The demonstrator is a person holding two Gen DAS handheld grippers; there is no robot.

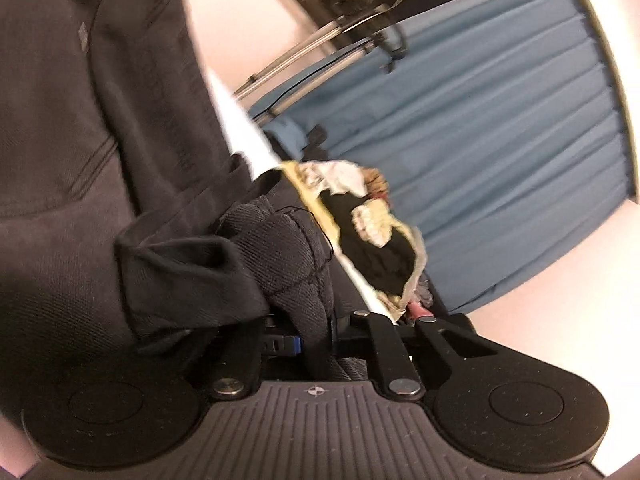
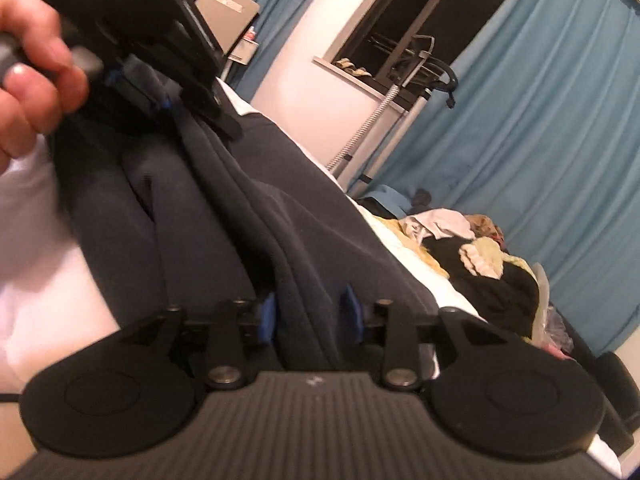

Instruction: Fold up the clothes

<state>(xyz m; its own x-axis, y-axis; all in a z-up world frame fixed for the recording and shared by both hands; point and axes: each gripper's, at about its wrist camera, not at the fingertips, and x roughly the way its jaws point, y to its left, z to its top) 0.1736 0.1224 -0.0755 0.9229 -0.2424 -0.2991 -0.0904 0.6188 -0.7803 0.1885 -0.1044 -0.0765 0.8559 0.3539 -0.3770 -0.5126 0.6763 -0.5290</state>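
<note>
Softly bunched dark twill garment, clamped in left gripper jaws

Free room and obstacles. The dark garment covers the near white bed surface; bare sheet lies open only toward the left of the right-wrist view. A heap of mixed clothes blocks the far end, with blue curtains and a metal stand close behind.

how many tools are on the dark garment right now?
2. The left tool is shut on the dark garment at its far end; the right tool straddles the near fold, pads apart.
</note>
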